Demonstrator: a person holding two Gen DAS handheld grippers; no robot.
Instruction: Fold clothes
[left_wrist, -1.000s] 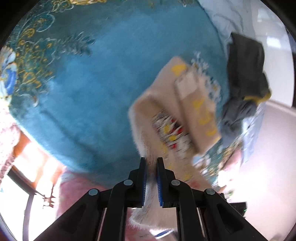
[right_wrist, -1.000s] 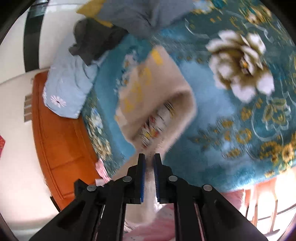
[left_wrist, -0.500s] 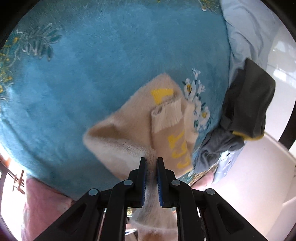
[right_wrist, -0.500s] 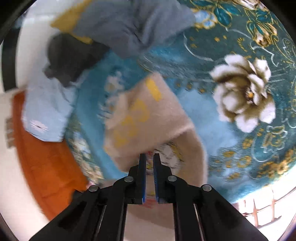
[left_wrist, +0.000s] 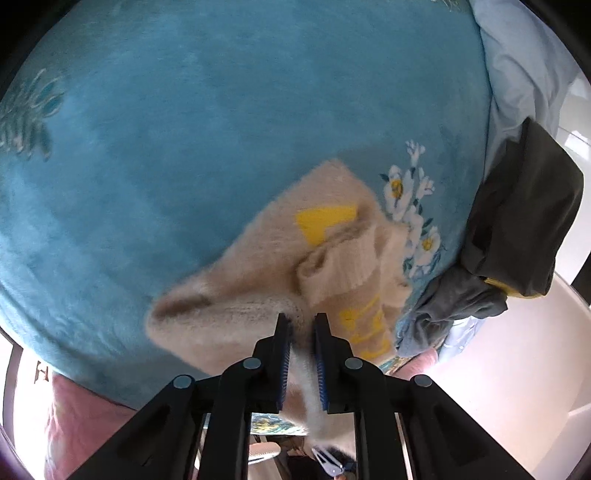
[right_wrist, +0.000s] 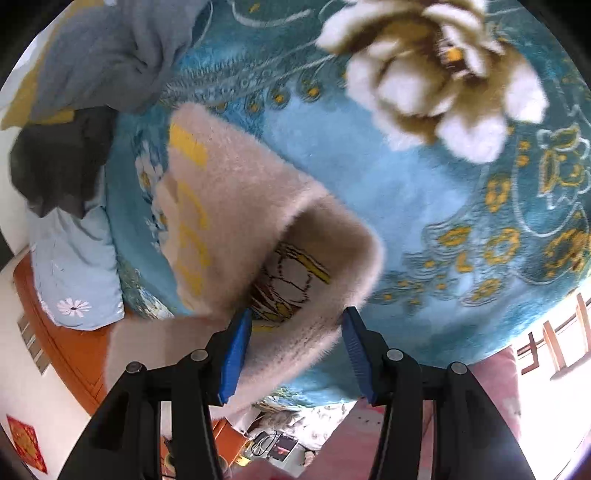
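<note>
Down on the teal blanket (left_wrist: 221, 129) of the bed lies a fuzzy beige sweater (left_wrist: 266, 266) with yellow lettering, partly folded, near the blanket's edge where a dark grey garment (left_wrist: 524, 221) is heaped. The left hand-held gripper (left_wrist: 302, 325) has its blue-padded jaws pinched together on a fold of the sweater's fabric, which runs down between them and hangs below. A ribbed cuff (left_wrist: 343, 266) lies across the sweater just ahead of that gripper, over a yellow patch.

From the right wrist view, the right hand-held gripper (right_wrist: 297, 321) stands with its jaws spread wide, the sweater (right_wrist: 236, 206) lying between them without being clamped; its lifted edge curls over and shows a printed panel (right_wrist: 288, 280) on the underside. A large cream flower pattern (right_wrist: 436, 74) marks the blanket (right_wrist: 424, 206) beyond the sweater. At the blanket's far edge sits a grey-blue garment (right_wrist: 110, 51) beside the dark grey one (right_wrist: 59, 162), and a pale blue pillow (right_wrist: 74, 266) with a daisy print lies beside them. An orange wooden headboard (right_wrist: 62, 332) shows past the pillow.
</note>
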